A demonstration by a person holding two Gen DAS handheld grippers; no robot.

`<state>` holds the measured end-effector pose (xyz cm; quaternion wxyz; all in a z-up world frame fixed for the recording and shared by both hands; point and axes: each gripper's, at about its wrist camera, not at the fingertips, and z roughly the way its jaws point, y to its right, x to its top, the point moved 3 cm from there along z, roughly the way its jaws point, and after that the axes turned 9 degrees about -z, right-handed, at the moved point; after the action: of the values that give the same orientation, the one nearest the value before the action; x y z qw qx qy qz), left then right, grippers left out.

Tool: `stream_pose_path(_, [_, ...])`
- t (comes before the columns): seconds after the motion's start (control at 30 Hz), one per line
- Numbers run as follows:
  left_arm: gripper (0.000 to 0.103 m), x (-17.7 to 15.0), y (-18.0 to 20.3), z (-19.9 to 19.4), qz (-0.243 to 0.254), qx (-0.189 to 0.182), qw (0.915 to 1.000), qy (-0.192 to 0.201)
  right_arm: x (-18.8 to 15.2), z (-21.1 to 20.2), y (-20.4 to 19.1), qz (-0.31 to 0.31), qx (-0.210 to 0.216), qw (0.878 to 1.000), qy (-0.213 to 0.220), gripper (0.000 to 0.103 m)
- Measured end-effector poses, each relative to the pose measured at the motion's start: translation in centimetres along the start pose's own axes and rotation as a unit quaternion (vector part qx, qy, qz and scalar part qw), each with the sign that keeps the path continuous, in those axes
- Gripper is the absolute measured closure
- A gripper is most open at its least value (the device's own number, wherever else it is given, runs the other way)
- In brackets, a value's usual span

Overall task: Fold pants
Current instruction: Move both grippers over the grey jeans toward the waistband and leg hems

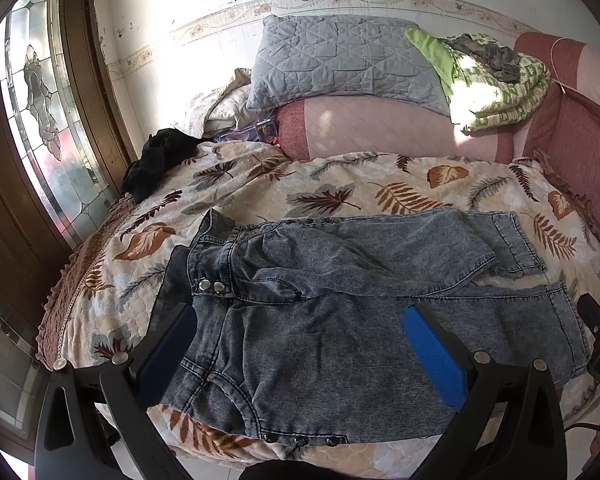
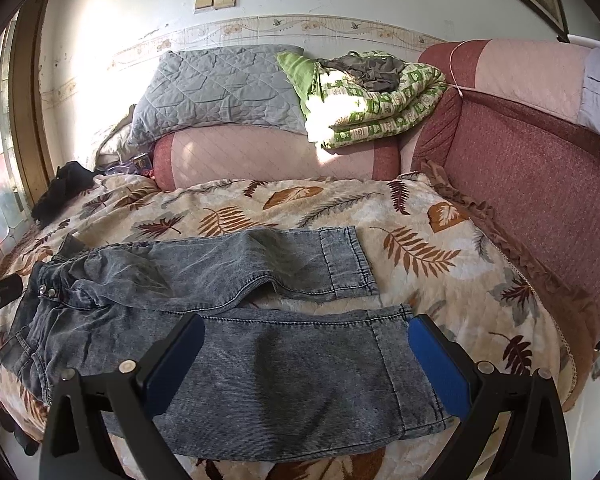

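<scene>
On a leaf-patterned quilted bed (image 1: 260, 184), grey acid-washed denim pants (image 1: 340, 320) lie spread flat; left tongs (image 1: 300, 352) and right tongs (image 2: 306, 360) hover released above them.

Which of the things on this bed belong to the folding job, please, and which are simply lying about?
Job:
jeans
left tool, open
right tool, open

Lying about:
grey quilted pillow
green patterned blanket
black garment
leaf-print bedspread
</scene>
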<state>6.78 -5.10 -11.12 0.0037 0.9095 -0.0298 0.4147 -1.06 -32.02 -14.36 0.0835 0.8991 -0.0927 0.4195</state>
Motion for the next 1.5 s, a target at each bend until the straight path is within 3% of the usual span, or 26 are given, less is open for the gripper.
stream_pose_path(0.47, [0.000, 0.2, -0.5, 0.4, -0.004, 0.001, 1.0000, -0.002, -0.2, 0.4, 0.2, 0.018, 0.002, 1.000, 0.002, 0.000])
stream_pose_path(0.7, [0.000, -0.1, -1.1, 0.7, -0.005, 0.007, 1.0000, -0.001, -2.1, -0.5, -0.8, 0.021, -0.044, 0.996, 0.077, 0.000])
stream_pose_path(0.97, [0.000, -0.3, -1.4, 1.0, -0.005, 0.017, 0.9998, 0.001, -4.9, -1.0, -1.2, 0.069, -0.034, 0.990, 0.120, 0.000])
stream_pose_path(1.2, [0.000, -0.1, -1.7, 1.2, -0.008, 0.023, 0.9997, 0.005, -6.9, -1.2, -4.8, -0.052, -0.079, 0.987, 0.133, 0.000])
stream_pose_path(1.33, [0.000, -0.1, -1.8, 1.2, -0.009, 0.027, 0.9996, 0.005, -7.5, -1.3, -5.1, -0.055, -0.080, 0.985, 0.140, 0.000])
stream_pose_path(1.5, [0.000, -0.1, -1.8, 1.2, -0.010, 0.027, 0.9996, 0.006, -8.0, -0.9, -3.3, -0.012, -0.079, 0.989, 0.126, 0.000])
